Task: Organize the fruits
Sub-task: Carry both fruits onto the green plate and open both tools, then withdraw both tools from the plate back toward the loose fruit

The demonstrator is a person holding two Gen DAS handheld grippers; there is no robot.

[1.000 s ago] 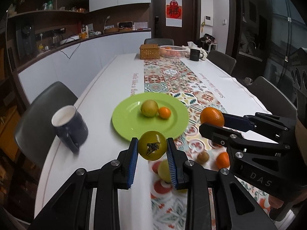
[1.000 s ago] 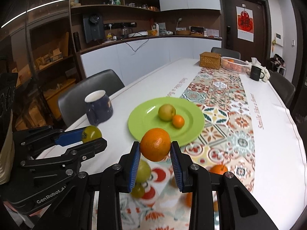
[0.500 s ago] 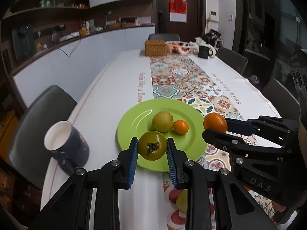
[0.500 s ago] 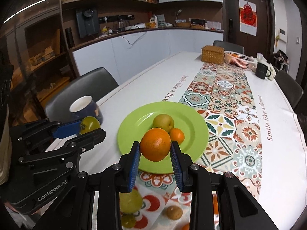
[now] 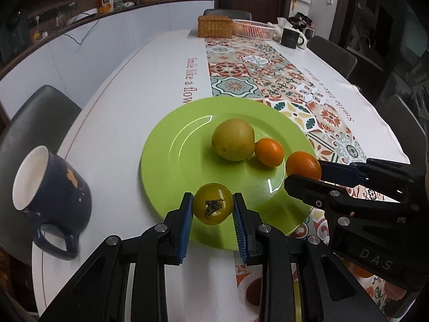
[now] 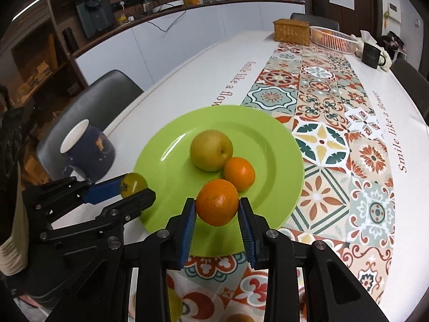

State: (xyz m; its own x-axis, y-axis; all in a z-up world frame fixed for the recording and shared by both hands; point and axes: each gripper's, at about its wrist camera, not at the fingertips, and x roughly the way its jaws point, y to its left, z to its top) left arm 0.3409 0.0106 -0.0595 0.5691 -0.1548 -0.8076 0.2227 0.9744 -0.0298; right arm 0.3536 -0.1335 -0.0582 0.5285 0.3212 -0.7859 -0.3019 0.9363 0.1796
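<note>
My left gripper (image 5: 213,208) is shut on a small green tomato (image 5: 213,203) and hangs over the near rim of a lime-green plate (image 5: 174,166). On the plate lie a yellow-green pear (image 5: 232,139) and a small orange (image 5: 269,152), touching each other. My right gripper (image 6: 217,210) is shut on an orange (image 6: 217,202) over the plate's (image 6: 270,145) near edge, just in front of the small orange (image 6: 239,174) and the pear (image 6: 211,150). The left gripper's green tomato (image 6: 133,184) shows at the left of the right wrist view, and the right gripper's orange (image 5: 303,165) at the right of the left wrist view.
A dark blue mug (image 5: 51,196) stands left of the plate near the table edge. More fruit lies on the patterned runner (image 6: 321,102) below the grippers. A wicker box (image 5: 214,26), a white basket (image 5: 253,28) and a black mug (image 5: 289,38) stand at the far end. Chairs ring the table.
Both grippers have moved forward and down with their fruit, from above the runner to over the plate's near rim. The plate and its fruit look larger and closer.
</note>
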